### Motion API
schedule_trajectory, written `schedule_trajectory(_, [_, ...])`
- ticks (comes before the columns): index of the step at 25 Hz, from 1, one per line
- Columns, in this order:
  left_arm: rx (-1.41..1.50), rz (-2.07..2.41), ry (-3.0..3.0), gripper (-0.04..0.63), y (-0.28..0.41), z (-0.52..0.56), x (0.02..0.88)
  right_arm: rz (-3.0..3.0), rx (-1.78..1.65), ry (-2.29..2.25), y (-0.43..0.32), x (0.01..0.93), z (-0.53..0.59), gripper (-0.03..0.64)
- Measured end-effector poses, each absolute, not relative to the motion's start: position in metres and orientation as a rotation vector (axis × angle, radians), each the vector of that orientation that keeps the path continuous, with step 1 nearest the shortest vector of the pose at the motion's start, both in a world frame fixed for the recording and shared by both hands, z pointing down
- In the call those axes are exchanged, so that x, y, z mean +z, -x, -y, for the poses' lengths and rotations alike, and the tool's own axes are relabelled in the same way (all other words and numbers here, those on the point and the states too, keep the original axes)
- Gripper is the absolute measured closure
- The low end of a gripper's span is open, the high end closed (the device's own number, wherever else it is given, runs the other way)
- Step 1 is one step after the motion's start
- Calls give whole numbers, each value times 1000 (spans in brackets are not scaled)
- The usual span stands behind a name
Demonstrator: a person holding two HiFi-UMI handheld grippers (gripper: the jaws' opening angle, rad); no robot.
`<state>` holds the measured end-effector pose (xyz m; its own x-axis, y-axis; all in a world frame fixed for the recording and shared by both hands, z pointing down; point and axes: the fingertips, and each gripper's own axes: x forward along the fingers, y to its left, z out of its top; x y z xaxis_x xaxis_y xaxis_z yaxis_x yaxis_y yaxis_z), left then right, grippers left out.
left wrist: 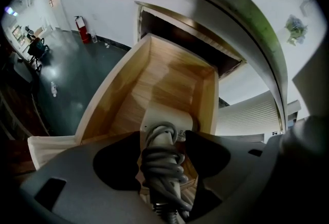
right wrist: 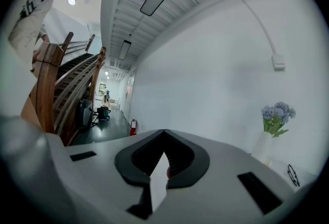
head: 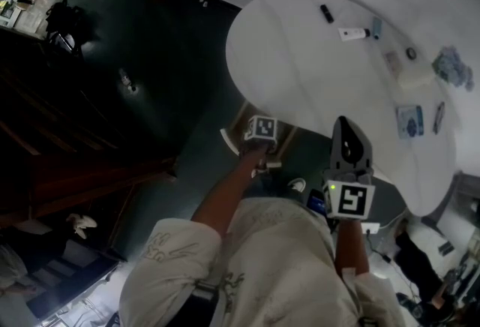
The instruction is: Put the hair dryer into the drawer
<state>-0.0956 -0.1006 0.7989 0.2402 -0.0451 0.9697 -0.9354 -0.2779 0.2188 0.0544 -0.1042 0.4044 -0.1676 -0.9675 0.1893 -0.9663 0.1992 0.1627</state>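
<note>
The hair dryer [left wrist: 163, 159] is white, with its grey cord wound round the handle. It hangs head down between the jaws of my left gripper [left wrist: 162, 138], which points steeply down and is shut on the handle. The dryer's head [left wrist: 165, 117] is inside the open wooden drawer [left wrist: 128, 89]. In the head view the left gripper [head: 259, 136] is over the drawer [head: 228, 141] under the table's edge; the dryer is hidden there. My right gripper [head: 345, 127] is held level beside it, off the drawer, shut with nothing in it [right wrist: 163, 135].
The round white table [head: 300, 63] carries small things: a tube [head: 352, 34], a blue packet [head: 409, 121] and flowers [head: 452, 67]. The floor around is dark. A red fire extinguisher [left wrist: 82, 29] stands by the far wall. A wooden staircase [right wrist: 56, 89] is at the left.
</note>
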Motion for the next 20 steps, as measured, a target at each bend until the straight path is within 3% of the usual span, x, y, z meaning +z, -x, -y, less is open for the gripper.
schedule_trajectory(20, [1056,1140,-1756,325,120,118,719,2272,-33,-1856,-51,396,102,614])
